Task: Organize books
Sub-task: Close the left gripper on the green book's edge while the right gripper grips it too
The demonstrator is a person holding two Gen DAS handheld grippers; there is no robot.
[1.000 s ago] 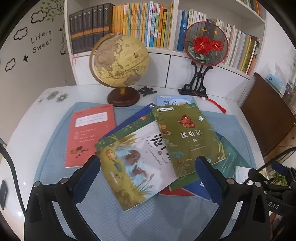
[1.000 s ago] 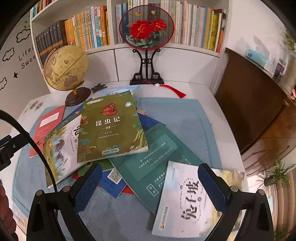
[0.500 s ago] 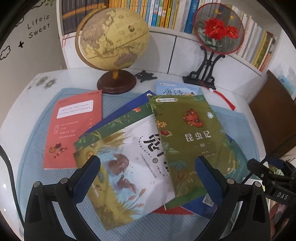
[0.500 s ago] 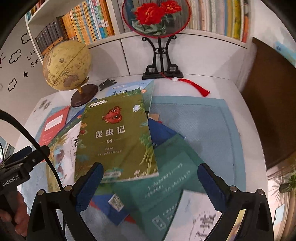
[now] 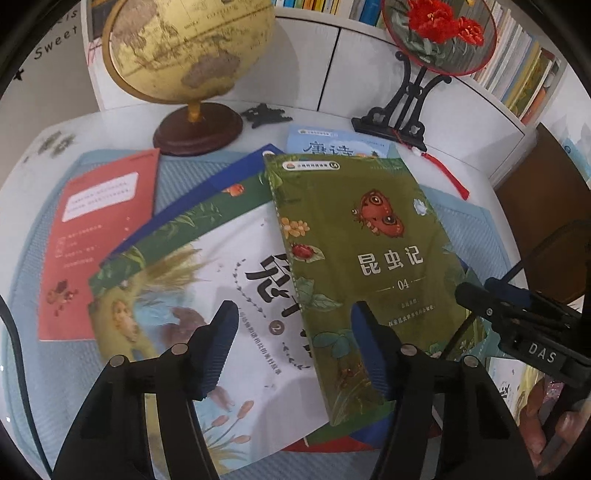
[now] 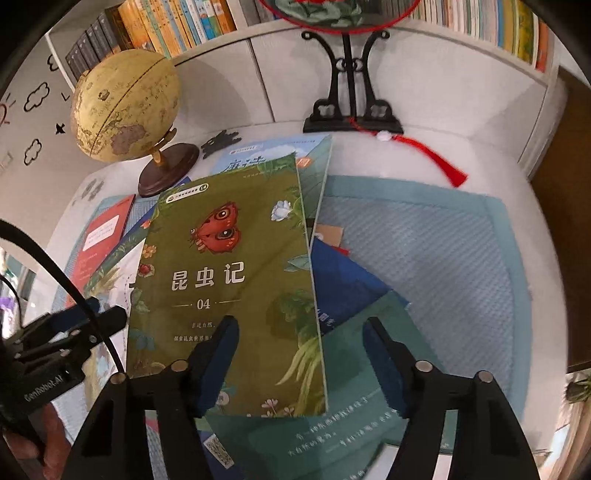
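Note:
A messy pile of books lies on a blue mat [image 6: 436, 251]. On top is an olive-green insect book [image 5: 365, 266], also in the right wrist view [image 6: 229, 280]. Under it lie a white illustrated book [image 5: 192, 310], a dark blue book [image 5: 207, 192], a light blue book [image 5: 332, 144] and a teal book [image 6: 354, 417]. A red book [image 5: 96, 236] lies apart at the left. My left gripper [image 5: 291, 350] is open, low over the green book's left edge. My right gripper [image 6: 299, 365] is open, low over its right edge. Both hold nothing.
A globe [image 5: 184, 48] on a wooden base stands behind the books at the left, and a round embroidered fan on a black stand [image 5: 413, 92] at the back right. A bookshelf [image 6: 177, 26] full of books lines the wall. A small black ornament [image 5: 266, 114] lies between them.
Both grippers moved forward and down toward the green insect book, and their fingers narrowed from wide open to a smaller gap. The books have not moved.

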